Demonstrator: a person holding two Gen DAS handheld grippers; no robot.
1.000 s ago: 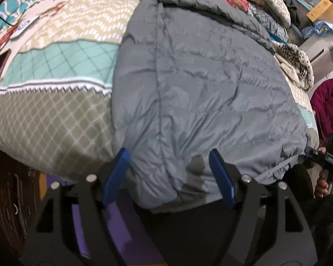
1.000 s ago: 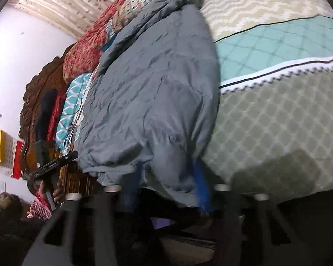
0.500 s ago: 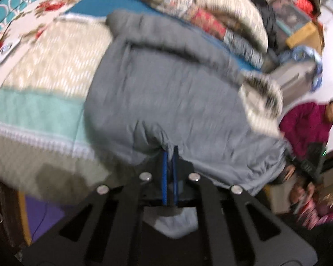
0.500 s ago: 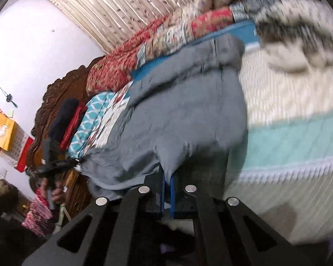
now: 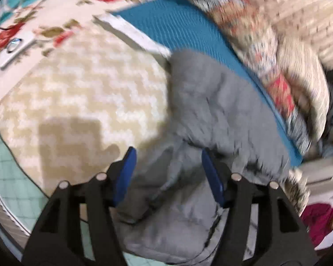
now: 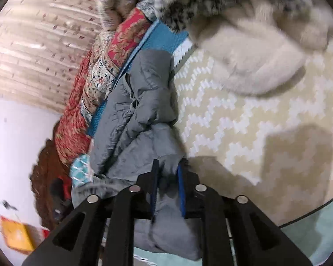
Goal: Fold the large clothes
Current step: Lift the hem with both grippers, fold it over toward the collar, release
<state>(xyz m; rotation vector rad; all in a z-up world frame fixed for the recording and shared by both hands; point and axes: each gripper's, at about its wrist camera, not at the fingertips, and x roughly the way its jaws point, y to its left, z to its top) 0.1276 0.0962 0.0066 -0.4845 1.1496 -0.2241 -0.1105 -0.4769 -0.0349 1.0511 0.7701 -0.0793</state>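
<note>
Jacket (image 5: 222, 115) lies bunched on bedspread (image 5: 82, 84) between the opening jaws of left gripper (image 5: 168, 173) and right gripper (image 6: 167, 185), neither gripping.

A patterned bedspread (image 6: 244, 119) covers the bed beside a white wall (image 6: 17, 146)

Left wrist view, motion-blurred throughout: quilting of the grey jacket (image 5: 222, 110) unreadable; small pale object (image 5: 15, 49) on the floral sheet (image 5: 55, 17) not identifiable. A person in a maroon sleeve (image 5: 319, 221) is cut off at the lower right edge. Right wrist view: jacket hem hidden behind the right gripper (image 6: 168, 190); whether its opening jaws touch the cloth cannot be told; orange object (image 6: 17, 236) blurred
</note>
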